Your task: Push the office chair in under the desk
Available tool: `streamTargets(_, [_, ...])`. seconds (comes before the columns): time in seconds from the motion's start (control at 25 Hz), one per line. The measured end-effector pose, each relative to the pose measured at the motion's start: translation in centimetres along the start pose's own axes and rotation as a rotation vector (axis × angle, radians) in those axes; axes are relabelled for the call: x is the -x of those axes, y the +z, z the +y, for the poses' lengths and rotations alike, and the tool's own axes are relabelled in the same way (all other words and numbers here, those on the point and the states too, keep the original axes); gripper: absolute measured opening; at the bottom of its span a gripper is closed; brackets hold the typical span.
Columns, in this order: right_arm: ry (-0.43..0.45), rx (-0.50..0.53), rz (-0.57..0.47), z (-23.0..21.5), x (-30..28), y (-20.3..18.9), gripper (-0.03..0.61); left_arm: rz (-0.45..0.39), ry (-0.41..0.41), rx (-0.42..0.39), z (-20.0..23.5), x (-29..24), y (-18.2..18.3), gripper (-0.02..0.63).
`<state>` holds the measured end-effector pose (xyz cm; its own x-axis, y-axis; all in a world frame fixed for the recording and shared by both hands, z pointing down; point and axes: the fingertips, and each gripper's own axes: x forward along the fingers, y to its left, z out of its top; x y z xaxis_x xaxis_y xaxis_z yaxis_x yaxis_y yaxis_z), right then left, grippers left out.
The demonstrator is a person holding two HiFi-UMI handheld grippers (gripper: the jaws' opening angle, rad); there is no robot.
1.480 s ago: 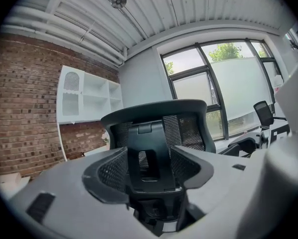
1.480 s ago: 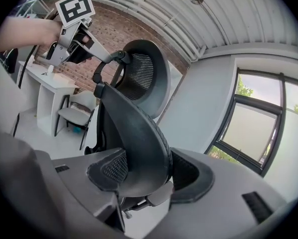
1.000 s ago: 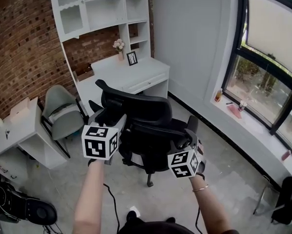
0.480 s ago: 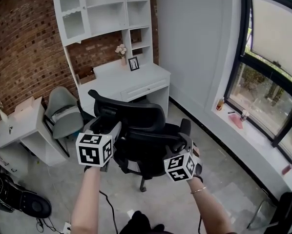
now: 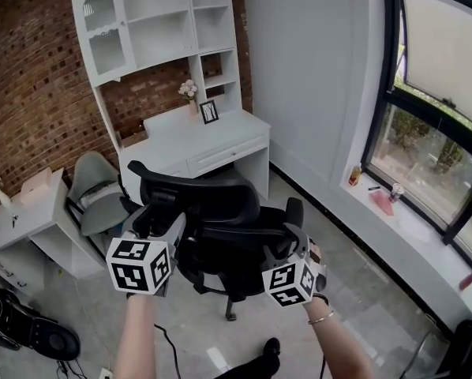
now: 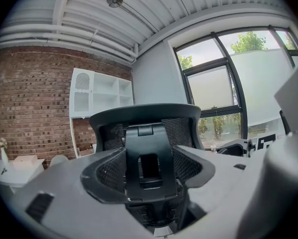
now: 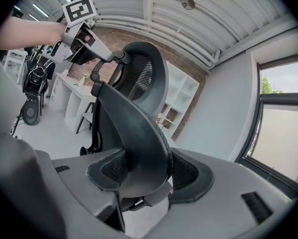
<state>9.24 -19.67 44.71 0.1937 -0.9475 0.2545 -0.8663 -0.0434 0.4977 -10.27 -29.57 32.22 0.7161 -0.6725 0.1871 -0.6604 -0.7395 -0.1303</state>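
A black mesh office chair (image 5: 220,204) stands on the grey floor in front of the white desk (image 5: 212,136), its back toward me. In the head view my left gripper (image 5: 166,215) is at the chair's back on the left. In the left gripper view the left gripper (image 6: 149,168) is shut on the black bracket (image 6: 150,153) of the backrest, below the headrest (image 6: 144,116). My right gripper (image 5: 295,231) is at the chair's right side. There the right gripper (image 7: 144,171) is shut on the curved armrest (image 7: 134,138), and its jaws stand wide.
A white hutch with shelves (image 5: 157,22) rises over the desk, which carries a flower vase (image 5: 189,91) and a picture frame (image 5: 209,111). A grey chair (image 5: 94,188) and a small white table (image 5: 31,212) stand at the left. The window sill (image 5: 386,192) runs along the right.
The chair and both grippers have moved forward toward the desk. The chair's front now lies closer to the desk's edge, and both grips are unchanged.
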Motion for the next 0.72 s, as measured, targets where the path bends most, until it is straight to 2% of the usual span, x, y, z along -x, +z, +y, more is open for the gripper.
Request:
streamTargets(0.4, [0.096, 0.040, -0.054, -7.3, -4.9, -3.1, 0.242, -0.015, 0.125, 0.035, -4.3, -6.1, 1.7, 0.279])
streamTargets(0.72, [0.156, 0.063, -0.049, -12.1, -9.4, -5.4, 0.242, 0.014, 0.150, 0.070, -6.7, -11.1, 2.4, 0.278])
